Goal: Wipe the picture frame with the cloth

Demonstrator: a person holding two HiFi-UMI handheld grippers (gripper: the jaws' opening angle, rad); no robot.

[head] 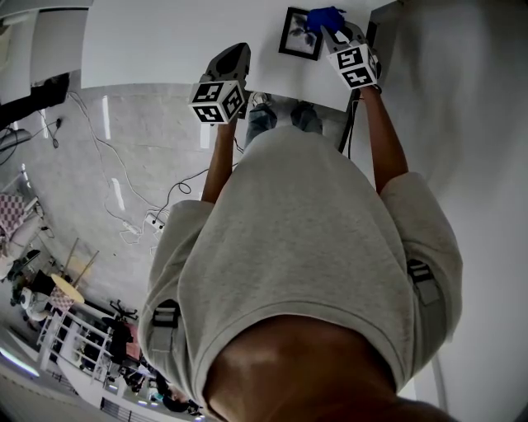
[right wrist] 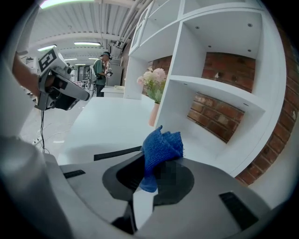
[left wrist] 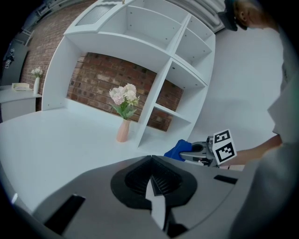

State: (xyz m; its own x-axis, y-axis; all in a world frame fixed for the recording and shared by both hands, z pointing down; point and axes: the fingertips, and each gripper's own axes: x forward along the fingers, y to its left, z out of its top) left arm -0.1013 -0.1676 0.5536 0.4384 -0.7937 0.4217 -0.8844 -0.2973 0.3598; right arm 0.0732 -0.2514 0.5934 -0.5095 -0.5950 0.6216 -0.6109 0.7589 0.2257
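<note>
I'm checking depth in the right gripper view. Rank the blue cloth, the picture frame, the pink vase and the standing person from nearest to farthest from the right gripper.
1. Blue cloth: pinched in the right gripper's jaws.
2. Picture frame: dark edge just ahead, to the left.
3. Pink vase: farther ahead, near centre.
4. Standing person: far back, upper left.

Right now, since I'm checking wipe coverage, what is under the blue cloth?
In the head view the blue cloth, clamped in the right gripper, overlaps one corner of the picture frame. That corner is covered, so actual contact cannot be told.
</note>
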